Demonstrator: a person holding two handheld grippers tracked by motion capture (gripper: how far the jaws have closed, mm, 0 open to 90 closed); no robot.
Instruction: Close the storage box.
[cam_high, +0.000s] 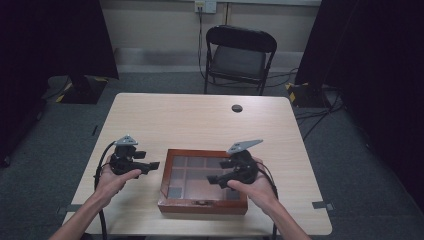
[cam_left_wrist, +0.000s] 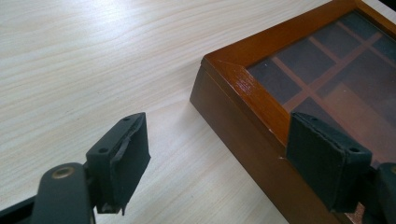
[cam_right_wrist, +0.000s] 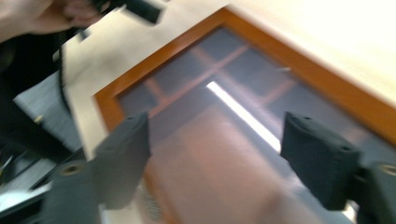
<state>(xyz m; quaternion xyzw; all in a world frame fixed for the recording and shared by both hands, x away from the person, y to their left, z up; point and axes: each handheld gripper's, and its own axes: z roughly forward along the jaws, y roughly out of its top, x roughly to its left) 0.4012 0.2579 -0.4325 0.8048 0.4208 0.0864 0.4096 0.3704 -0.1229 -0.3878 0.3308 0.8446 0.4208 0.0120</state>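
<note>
The wooden box (cam_high: 203, 181) is sitting on the table (cam_high: 200, 120), close to the near edge, right in front of the person. Its lid is shut, and it has a glass top (cam_left_wrist: 327, 70) with little square spaces showing under it. A small metal catch (cam_high: 202, 202) is sitting on the front side.

The box is probably hard, stiff and a bit heavy. Its shiny wood could be slippery, and the glass could crack, so pushing on the glass is likely a bad idea. The wooden rim (cam_left_wrist: 254, 91) or the side walls look like the best places to grab.

The left gripper (cam_high: 154, 165) is hanging just beside the box's left side, with its jaws wide apart and one jaw over the rim. It is holding nothing. The right gripper (cam_high: 212, 179) is hanging over the glass top, also with jaws wide apart and holding nothing. Its view is blurry.

Far behind the table, a black folding chair (cam_high: 240, 55) is standing by the wall.
</note>
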